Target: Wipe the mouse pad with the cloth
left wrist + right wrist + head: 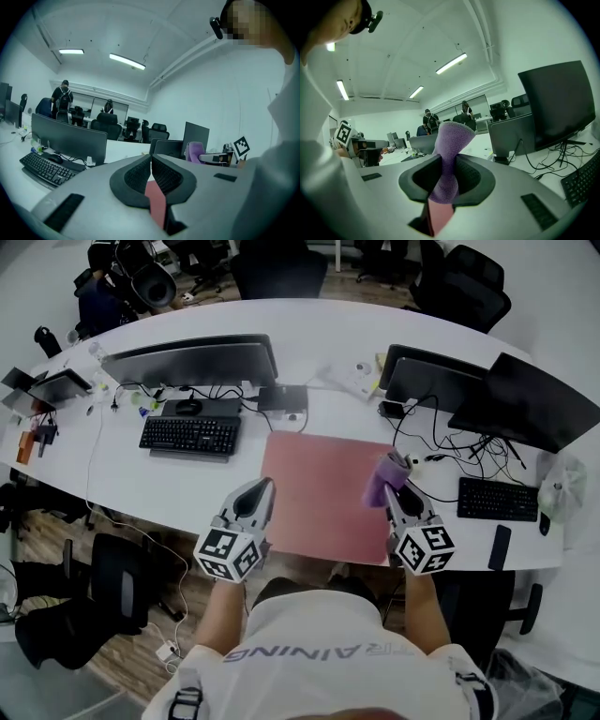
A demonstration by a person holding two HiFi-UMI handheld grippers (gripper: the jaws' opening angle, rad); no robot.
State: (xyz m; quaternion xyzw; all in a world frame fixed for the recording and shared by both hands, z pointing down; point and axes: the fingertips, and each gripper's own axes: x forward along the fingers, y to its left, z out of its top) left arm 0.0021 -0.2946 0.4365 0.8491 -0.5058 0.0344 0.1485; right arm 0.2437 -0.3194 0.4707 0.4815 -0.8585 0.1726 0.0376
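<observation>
My left claw [262,486] has its jaws pressed together with nothing between them. In the left gripper view only a sliver of red shows below their pads, which is the mouse pad [319,498] underneath. From the head view this claw sits at the pad's left edge, toward the near corner; I cannot tell whether it touches the pad.

My right claw [394,493] is clamped on the cloth [386,474] — a purple, fuzzy piece pinched at its middle. One end flares upright above the jaws and the other bulges out below them. The right gripper view shows the pad's red directly under that lower bulge. In the head view the cloth is over the pad's right side, close to its right edge, and I cannot say whether it makes contact.

The pad lies flat on the white surface [141,488], between a black keyboard [190,435] on the left and a second keyboard [497,499] on the right. Dark monitors [192,360] stand behind it.
</observation>
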